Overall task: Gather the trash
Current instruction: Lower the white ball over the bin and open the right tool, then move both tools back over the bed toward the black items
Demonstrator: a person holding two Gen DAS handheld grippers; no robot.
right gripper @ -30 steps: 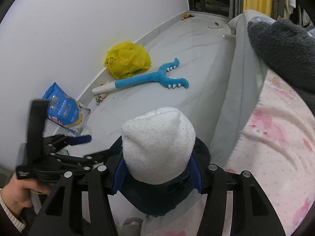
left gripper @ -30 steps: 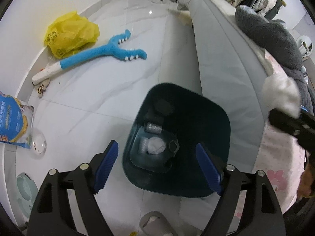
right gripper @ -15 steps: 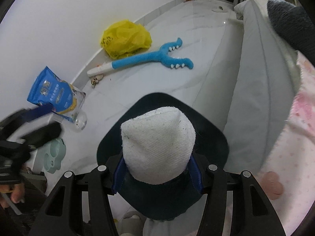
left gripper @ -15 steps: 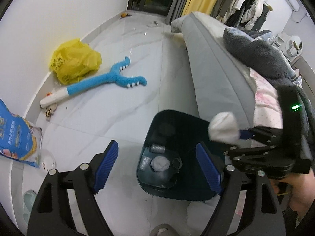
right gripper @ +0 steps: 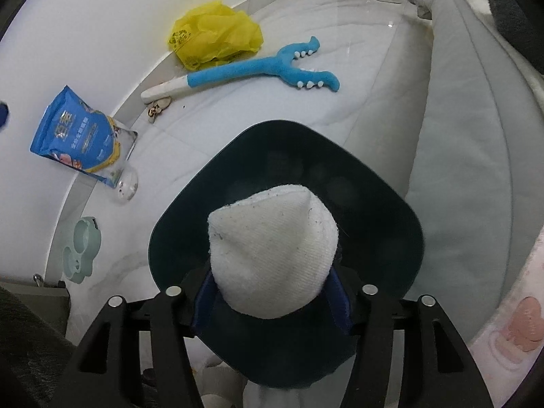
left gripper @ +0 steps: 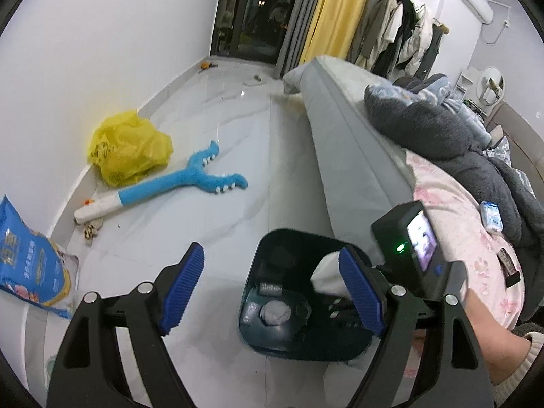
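A dark teal trash bin (left gripper: 299, 292) stands on the white floor against the bed; it also shows in the right wrist view (right gripper: 384, 224). Crumpled trash (left gripper: 275, 312) lies at its bottom. My right gripper (right gripper: 272, 292) is shut on a white sock-like cloth (right gripper: 272, 255) and holds it over the bin's mouth. In the left wrist view the cloth (left gripper: 328, 273) sits inside the bin's right rim. My left gripper (left gripper: 272, 292) is open and empty, above the floor just left of the bin.
A yellow plastic bag (left gripper: 129, 149), a blue plush toy (left gripper: 190, 183) and a blue snack bag (left gripper: 27, 261) lie on the floor by the wall. A pale green dish (right gripper: 83, 248) sits lower left. The grey bed side (left gripper: 353, 163) borders the bin on the right.
My right gripper has carried the white cloth leftward and down from the bed to over the bin's opening. My left gripper has pulled back and tilted up, staying open.
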